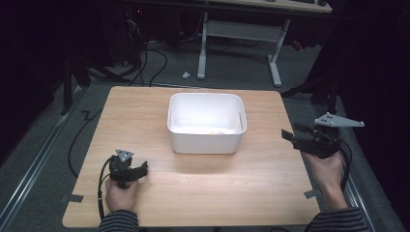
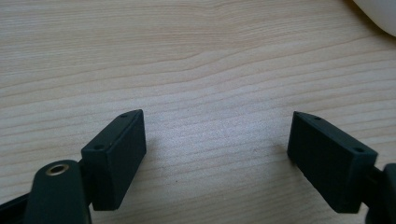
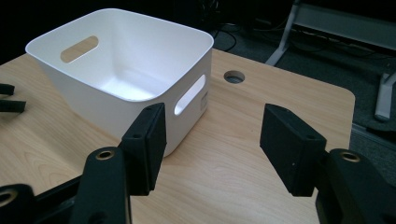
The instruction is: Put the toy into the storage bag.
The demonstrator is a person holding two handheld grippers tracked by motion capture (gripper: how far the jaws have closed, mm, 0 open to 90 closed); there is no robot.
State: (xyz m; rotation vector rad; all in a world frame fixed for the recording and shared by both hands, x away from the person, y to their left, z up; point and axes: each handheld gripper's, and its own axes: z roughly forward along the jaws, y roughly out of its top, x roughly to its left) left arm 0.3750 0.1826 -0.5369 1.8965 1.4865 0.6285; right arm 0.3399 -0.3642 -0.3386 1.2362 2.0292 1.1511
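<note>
A light wooden table (image 1: 203,188) takes up most of the floor space here. On its far half, near the middle, stands a white plastic bin (image 1: 206,123), upright, mouth up, its long axis running left to right, with a handle slot in each short end. Something small and yellowish lies on its bottom; I cannot tell what. The right gripper (image 1: 291,137) hangs over the table's right edge, aimed at the bin, jaws wide apart and empty. The left gripper (image 1: 143,168) sits low over the near left boards, jaws likewise spread, gripping nothing.
</note>
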